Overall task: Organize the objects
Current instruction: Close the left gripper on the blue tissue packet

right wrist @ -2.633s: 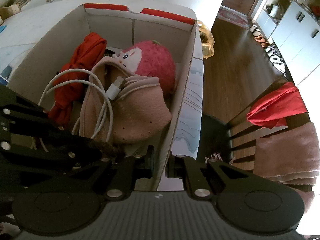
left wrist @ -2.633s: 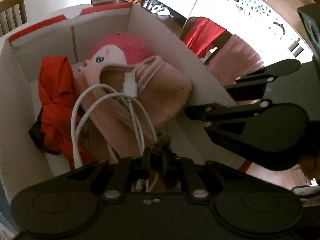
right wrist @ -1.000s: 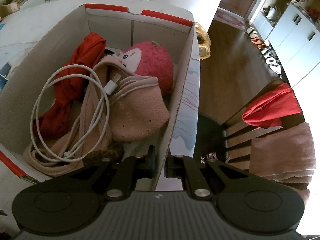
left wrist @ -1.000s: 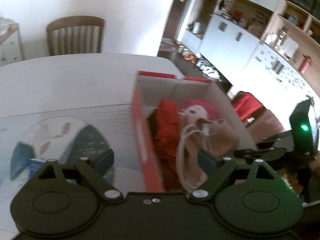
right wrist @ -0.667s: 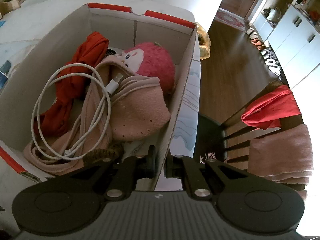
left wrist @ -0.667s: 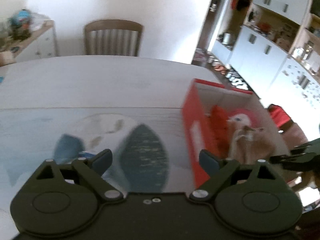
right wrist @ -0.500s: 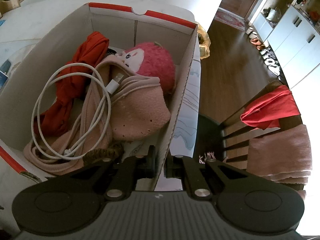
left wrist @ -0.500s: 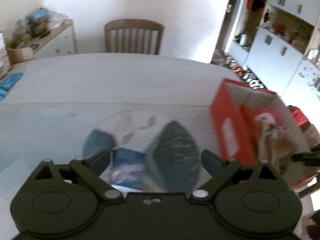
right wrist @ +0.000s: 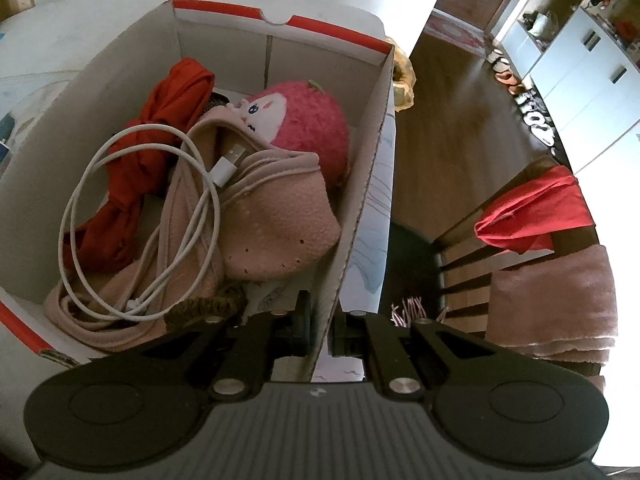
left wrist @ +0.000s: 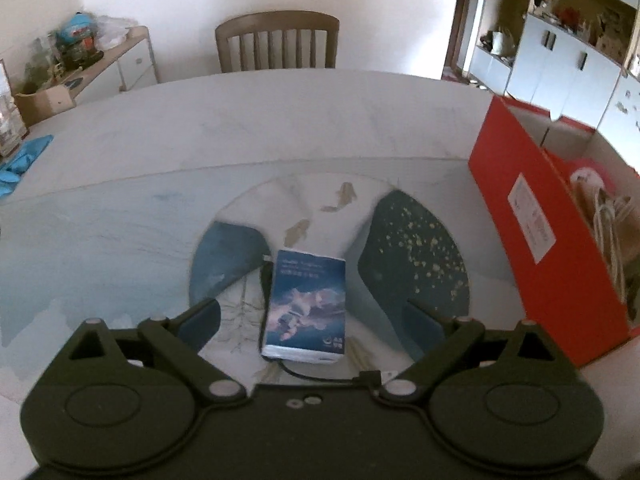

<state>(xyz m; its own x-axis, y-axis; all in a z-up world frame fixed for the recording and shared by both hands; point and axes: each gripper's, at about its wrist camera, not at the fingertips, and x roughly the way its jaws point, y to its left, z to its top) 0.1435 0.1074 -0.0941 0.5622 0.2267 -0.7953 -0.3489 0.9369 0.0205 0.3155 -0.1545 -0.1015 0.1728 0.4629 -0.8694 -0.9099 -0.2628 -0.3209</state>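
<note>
A small blue packet (left wrist: 306, 304) lies flat on the patterned table mat (left wrist: 416, 248), with a thin dark cable (left wrist: 304, 374) curling under its near end. My left gripper (left wrist: 312, 320) hovers over it, open wide, one finger on each side and neither touching. The red cardboard box (left wrist: 532, 236) stands to the right. In the right wrist view my right gripper (right wrist: 321, 330) is shut on the box's right wall (right wrist: 356, 208). Inside lie a white cable (right wrist: 144, 216), a pink knitted hat (right wrist: 276, 232), a pink plush toy (right wrist: 304, 124) and a red cloth (right wrist: 160, 136).
A wooden chair (left wrist: 278, 40) stands at the table's far side. Blue cloth (left wrist: 24, 156) lies at the table's left edge. A chair to the right of the box carries a red cloth (right wrist: 532, 212) and a pink towel (right wrist: 552, 300). White cupboards (left wrist: 560, 60) line the right wall.
My left gripper has swung left away from the box and lower over the mat, bringing the blue packet between its open fingers. The right gripper has kept still on the box wall.
</note>
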